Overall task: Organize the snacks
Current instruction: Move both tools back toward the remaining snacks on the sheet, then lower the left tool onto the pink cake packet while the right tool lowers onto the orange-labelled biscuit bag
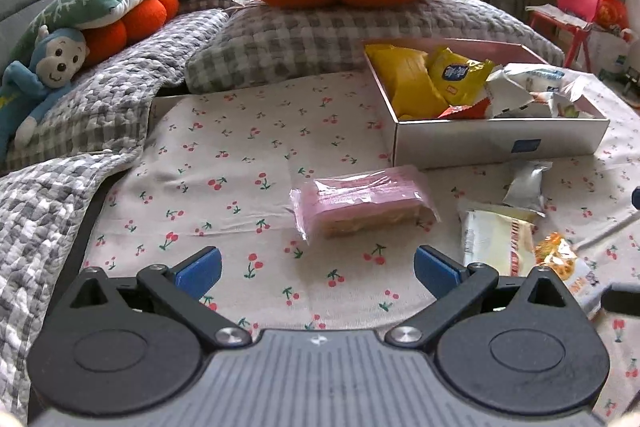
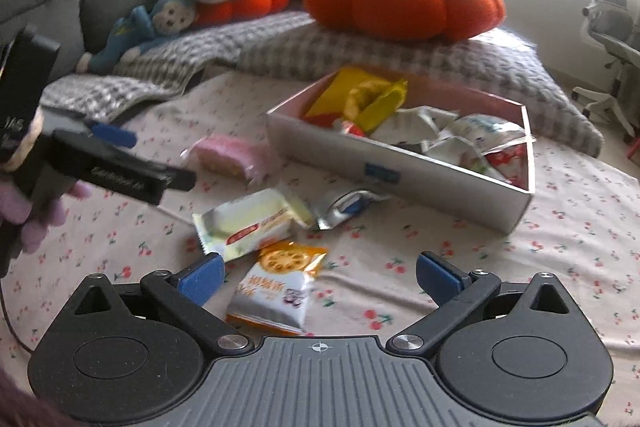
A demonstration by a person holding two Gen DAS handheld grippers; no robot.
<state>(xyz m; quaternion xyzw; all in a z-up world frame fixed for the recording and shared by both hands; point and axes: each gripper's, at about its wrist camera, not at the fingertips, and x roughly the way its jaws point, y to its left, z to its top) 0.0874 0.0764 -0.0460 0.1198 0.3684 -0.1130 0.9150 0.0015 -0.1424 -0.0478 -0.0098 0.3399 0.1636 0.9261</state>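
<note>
Cherry-print bed (image 1: 240,163) fills both views; left tongs (image 1: 318,273) spread empty before pink cake (image 1: 364,205); only right view shows right tongs (image 2: 318,277) released over biscuit pack (image 2: 276,287).

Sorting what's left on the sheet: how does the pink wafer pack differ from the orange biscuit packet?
The pink wafer pack is a clear wrapper showing its contents; the orange biscuit packet is opaque and printed. The wafer pack is a blocky bar, the biscuit packet a flatter pouch. The wafer pack lies before the left gripper, the biscuit packet between the right gripper's fingers. Both lie outside the box.
</note>
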